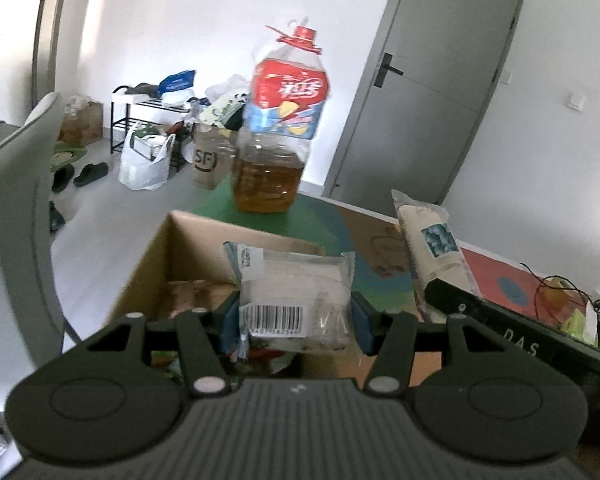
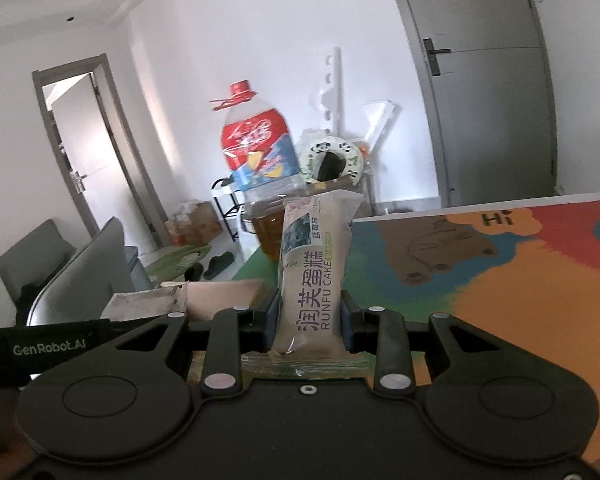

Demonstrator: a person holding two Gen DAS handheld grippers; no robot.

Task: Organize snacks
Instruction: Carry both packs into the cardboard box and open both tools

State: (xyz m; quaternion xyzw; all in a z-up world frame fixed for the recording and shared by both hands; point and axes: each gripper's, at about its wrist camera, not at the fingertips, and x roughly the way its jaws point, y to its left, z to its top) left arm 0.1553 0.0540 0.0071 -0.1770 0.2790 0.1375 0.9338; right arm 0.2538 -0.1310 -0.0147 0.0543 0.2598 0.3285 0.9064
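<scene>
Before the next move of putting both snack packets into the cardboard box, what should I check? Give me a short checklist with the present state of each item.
1. Left hand-held gripper shut on the clear plastic packet with a barcode: ok.
2. Right hand-held gripper shut on the beige Runfu Cake packet: ok.
3. Open brown cardboard box lies below the left packet: ok.
4. Free room inside the box: cannot tell; some contents show.
5. Large oil bottle with a red cap stands beyond the box, apart from both packets: ok.
6. The two grippers apart from each other: cannot tell.
</scene>
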